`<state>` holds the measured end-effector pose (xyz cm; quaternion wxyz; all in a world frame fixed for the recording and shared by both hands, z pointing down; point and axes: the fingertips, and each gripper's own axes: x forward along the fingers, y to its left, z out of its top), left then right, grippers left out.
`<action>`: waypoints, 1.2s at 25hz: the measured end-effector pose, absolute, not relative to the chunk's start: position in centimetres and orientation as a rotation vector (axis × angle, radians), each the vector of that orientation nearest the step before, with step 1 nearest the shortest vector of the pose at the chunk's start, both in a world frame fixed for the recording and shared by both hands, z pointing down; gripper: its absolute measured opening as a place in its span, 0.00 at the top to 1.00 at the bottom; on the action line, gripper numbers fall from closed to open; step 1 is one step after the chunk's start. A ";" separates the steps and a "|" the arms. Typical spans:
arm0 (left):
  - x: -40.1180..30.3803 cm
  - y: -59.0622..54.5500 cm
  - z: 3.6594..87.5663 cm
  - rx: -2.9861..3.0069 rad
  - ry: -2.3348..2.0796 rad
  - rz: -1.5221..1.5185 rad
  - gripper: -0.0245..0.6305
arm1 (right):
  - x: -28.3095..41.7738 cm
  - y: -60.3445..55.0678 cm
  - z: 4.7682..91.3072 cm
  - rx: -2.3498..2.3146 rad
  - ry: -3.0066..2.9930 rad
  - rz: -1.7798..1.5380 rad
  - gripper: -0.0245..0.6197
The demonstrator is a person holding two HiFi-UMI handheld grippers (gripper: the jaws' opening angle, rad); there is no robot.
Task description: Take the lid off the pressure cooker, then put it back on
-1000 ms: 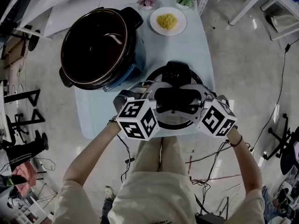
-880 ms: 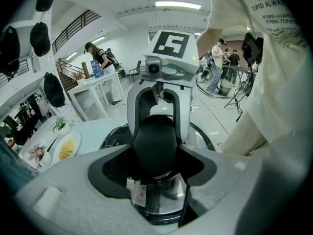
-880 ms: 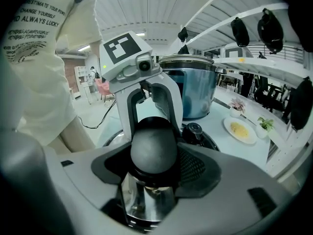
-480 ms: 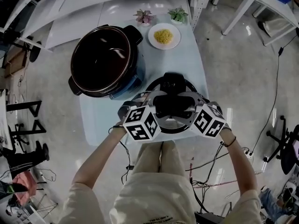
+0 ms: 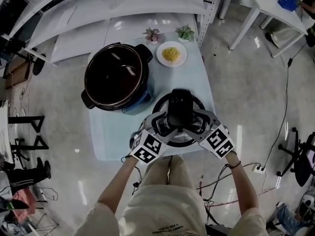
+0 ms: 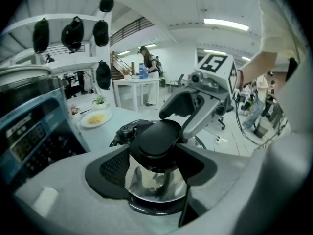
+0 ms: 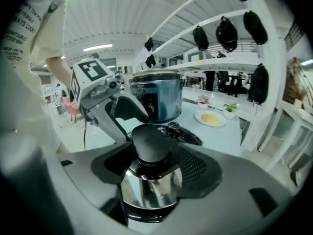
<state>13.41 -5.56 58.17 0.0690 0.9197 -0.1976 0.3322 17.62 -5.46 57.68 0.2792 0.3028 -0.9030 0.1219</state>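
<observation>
The pressure cooker (image 5: 115,75) stands open on the pale blue table (image 5: 106,136), its dark pot bare. Its round lid (image 5: 189,102) lies to the right of it, near the table's front edge. My left gripper (image 5: 167,126) and right gripper (image 5: 194,124) meet from either side at the lid's black knob (image 5: 179,109). In the left gripper view the knob (image 6: 156,141) and its chrome neck sit between the left gripper's (image 6: 156,173) pads. The right gripper view shows the same knob (image 7: 149,141), with the right gripper (image 7: 149,180) closed round it.
A white plate of yellow food (image 5: 172,54) sits at the table's far right. Behind it are two small potted plants (image 5: 153,34) (image 5: 185,32). White shelving runs along the back, and cables lie on the floor near the person's feet.
The head view has pulled back, so everything looks smaller. Both grippers have rolled slightly round the knob. The lid keeps its place beside the cooker.
</observation>
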 end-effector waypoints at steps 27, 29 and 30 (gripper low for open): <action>6.6 -4.9 45.6 2.780 -0.981 0.552 0.92 | 20.6 -1.6 43.7 1.589 -2.447 0.339 0.95; 6.0 -5.0 45.4 2.782 -0.987 0.553 0.92 | 20.4 -1.4 43.5 1.591 -2.462 0.349 0.95; 5.8 -5.1 45.3 2.790 -0.987 0.554 0.92 | 20.3 -1.3 43.4 1.586 -2.473 0.352 0.95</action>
